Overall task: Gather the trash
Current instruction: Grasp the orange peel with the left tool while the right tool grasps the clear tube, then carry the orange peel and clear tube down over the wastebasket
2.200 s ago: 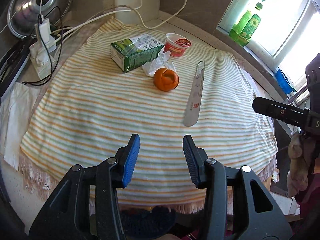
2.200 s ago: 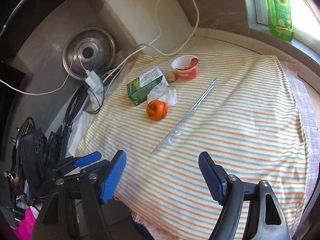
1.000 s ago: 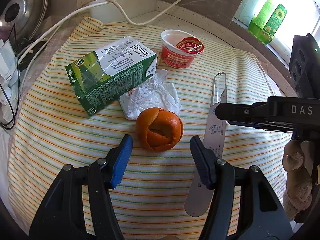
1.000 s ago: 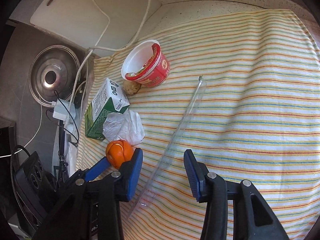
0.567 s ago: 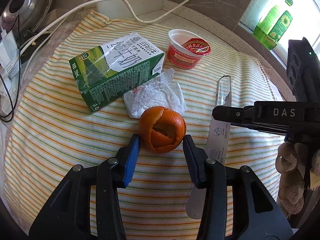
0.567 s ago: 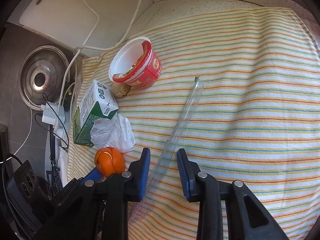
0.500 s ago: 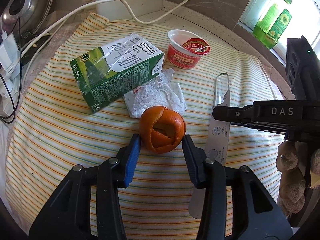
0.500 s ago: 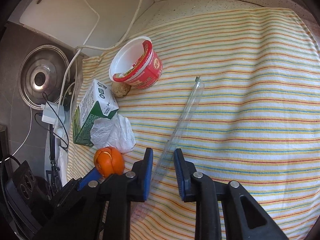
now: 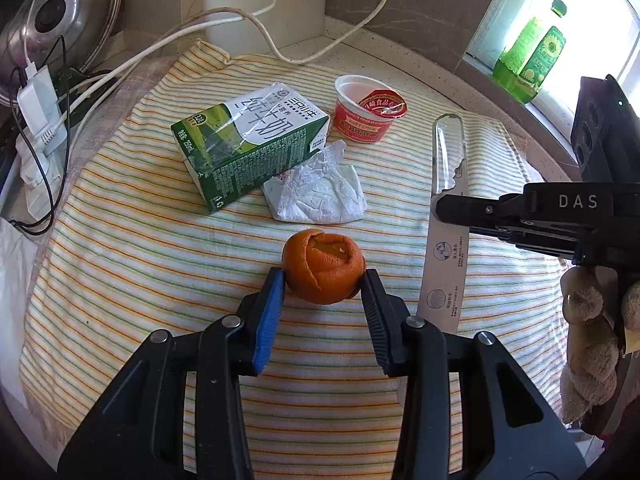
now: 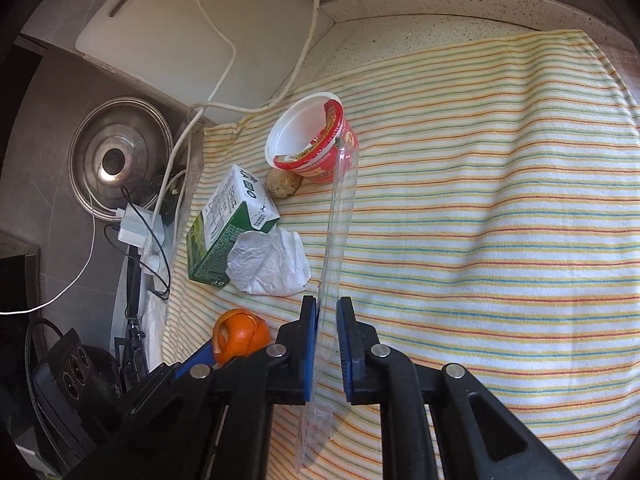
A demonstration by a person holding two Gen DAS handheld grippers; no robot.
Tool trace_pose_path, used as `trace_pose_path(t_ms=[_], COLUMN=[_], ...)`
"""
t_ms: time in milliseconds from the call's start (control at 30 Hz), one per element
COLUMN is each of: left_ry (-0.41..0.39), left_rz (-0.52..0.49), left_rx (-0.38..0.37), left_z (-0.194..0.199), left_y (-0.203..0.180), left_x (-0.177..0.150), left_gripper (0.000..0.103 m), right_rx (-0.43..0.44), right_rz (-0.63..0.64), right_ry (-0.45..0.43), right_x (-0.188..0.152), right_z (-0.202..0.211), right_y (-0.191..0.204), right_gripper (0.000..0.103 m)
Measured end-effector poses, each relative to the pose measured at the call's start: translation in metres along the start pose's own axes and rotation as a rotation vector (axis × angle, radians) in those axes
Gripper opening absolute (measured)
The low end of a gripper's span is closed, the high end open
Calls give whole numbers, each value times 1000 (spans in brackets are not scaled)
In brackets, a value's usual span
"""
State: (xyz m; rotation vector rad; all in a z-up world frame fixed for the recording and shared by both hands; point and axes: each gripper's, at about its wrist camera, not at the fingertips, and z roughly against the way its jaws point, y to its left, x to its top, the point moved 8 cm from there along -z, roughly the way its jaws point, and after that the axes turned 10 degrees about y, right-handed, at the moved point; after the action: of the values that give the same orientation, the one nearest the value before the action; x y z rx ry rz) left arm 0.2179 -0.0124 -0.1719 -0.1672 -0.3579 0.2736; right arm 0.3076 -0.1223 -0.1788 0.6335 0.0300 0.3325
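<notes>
i am working in a home kitchen: beyond my fingers (image 9: 276,304) a steel pot lid (image 9: 56,28) leans on the wall, a white cutting board (image 10: 192,36) stands behind the speckled table (image 10: 440,16), and oil bottles (image 9: 532,60) sit on the windowsill.

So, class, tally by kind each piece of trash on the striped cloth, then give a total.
Milk carton: 1
Yogurt cup: 1
Crumpled paper: 1
Orange peel: 1
Clear plastic package: 1
Small brown lump: 1
Total: 6

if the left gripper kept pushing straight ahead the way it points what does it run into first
Probably the crumpled white wrapper, just beyond the orange peel between the left gripper pads; depth is uncertain.
</notes>
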Motion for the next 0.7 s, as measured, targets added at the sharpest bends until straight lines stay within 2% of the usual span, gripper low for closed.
trace_pose_path(t_ms=[700], left_ry=[-52], left_rz=[-31], left_rx=[-32], left_z=[51], left_y=[6], left_x=[-55], left_gripper=[36], right_rx=[-12], right_rz=[79], right_ry=[-129], right_x=[-49], right_z=[61], right_y=[24], right_gripper=[9])
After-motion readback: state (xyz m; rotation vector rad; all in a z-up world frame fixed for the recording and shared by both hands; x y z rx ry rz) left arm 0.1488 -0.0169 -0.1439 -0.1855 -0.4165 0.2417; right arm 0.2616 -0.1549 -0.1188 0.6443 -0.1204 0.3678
